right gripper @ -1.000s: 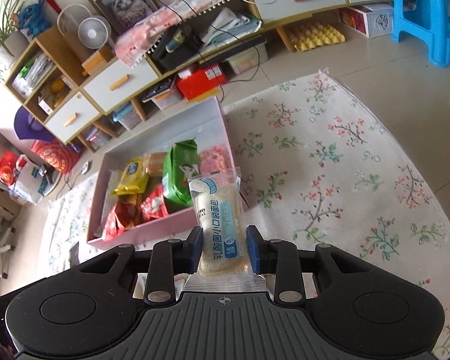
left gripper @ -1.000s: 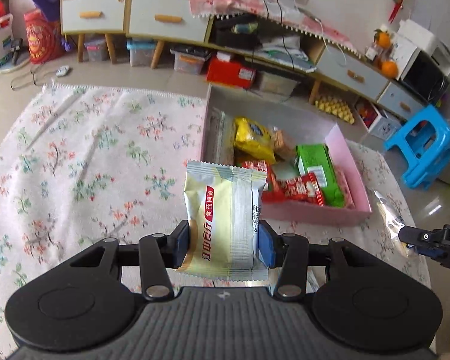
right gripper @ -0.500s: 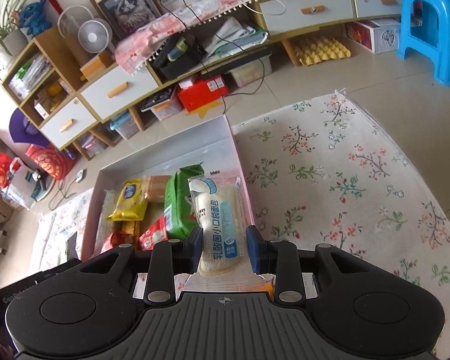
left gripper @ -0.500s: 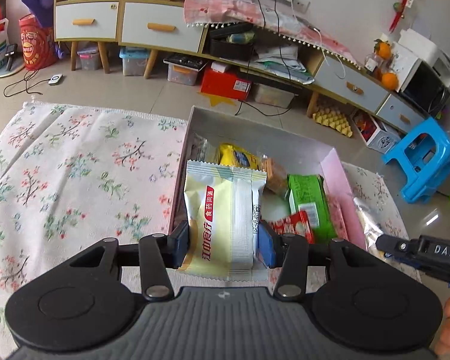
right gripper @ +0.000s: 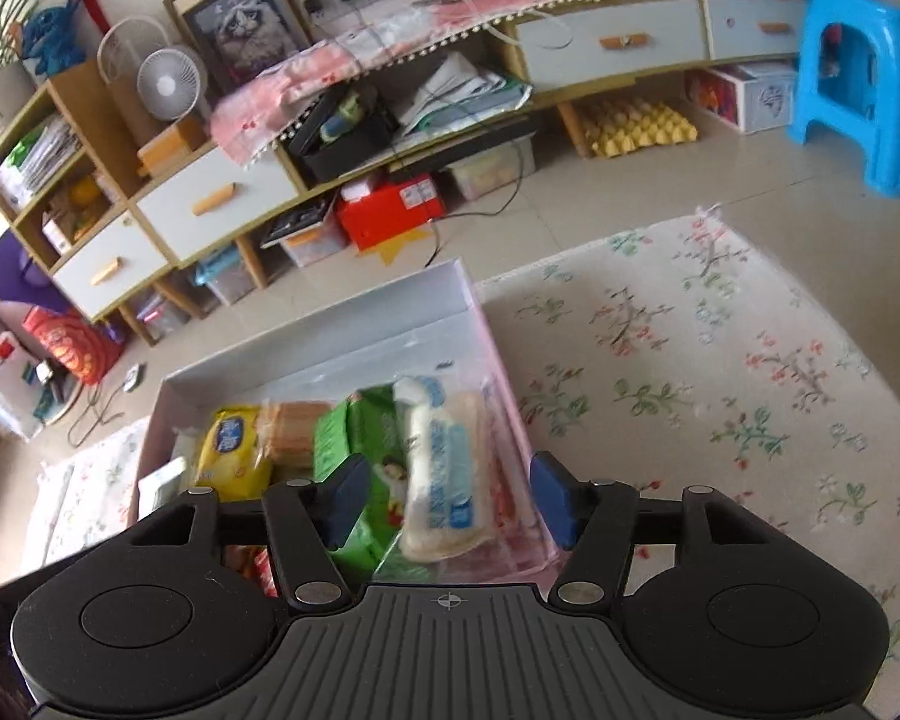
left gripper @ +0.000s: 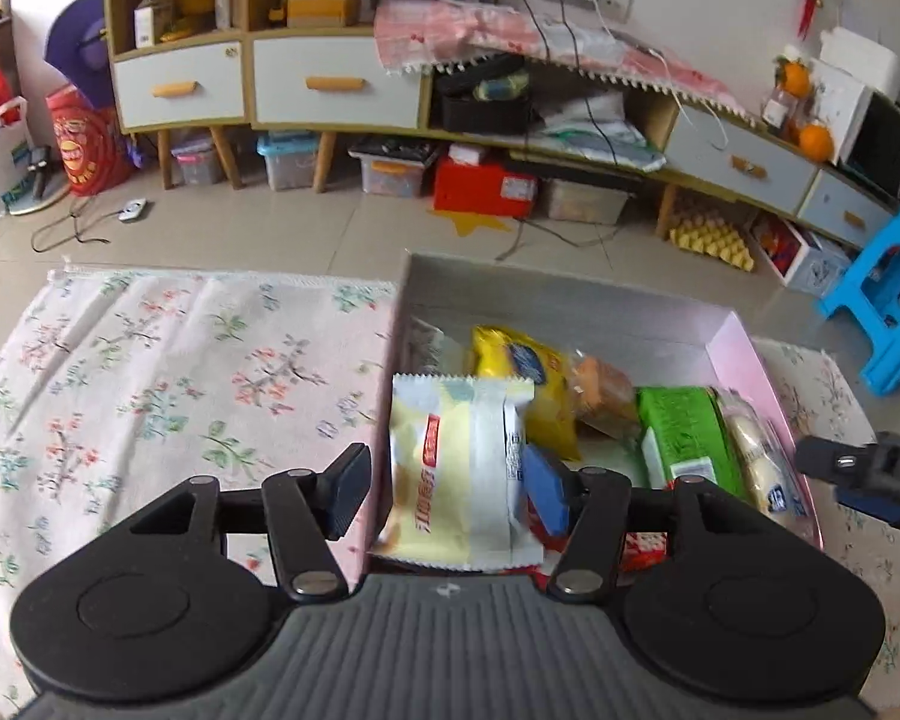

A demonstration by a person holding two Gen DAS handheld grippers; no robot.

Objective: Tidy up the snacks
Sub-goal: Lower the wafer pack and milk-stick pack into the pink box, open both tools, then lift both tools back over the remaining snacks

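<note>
In the left wrist view my left gripper (left gripper: pixel 447 495) hangs over the near left corner of the pink box (left gripper: pixel 744 360). Its jaws are opening. The pale yellow snack packet (left gripper: pixel 456 468) stands loose between them, clear of the left pad. In the right wrist view my right gripper (right gripper: pixel 447 498) is over the box's (right gripper: pixel 486 324) right side, its jaws opening too. The white and blue bread packet (right gripper: pixel 444 468) tips between them, untouched by either pad, beside a green pack (right gripper: pixel 354 438). The right gripper's tip (left gripper: pixel 864 474) shows at the left view's right edge.
The box stands on a floral cloth (left gripper: pixel 180 372) and holds a yellow bag (left gripper: pixel 522 366), a bread pack (left gripper: pixel 606 396) and red packets. Behind it are floor tiles, a low cabinet (left gripper: pixel 330 84) and a red box (left gripper: pixel 486 186). A blue stool (right gripper: pixel 858 78) is at the far right.
Both grippers have moved forward over the box. Both sets of jaws have spread and let go of their packets, which now blur and tilt between the pads.
</note>
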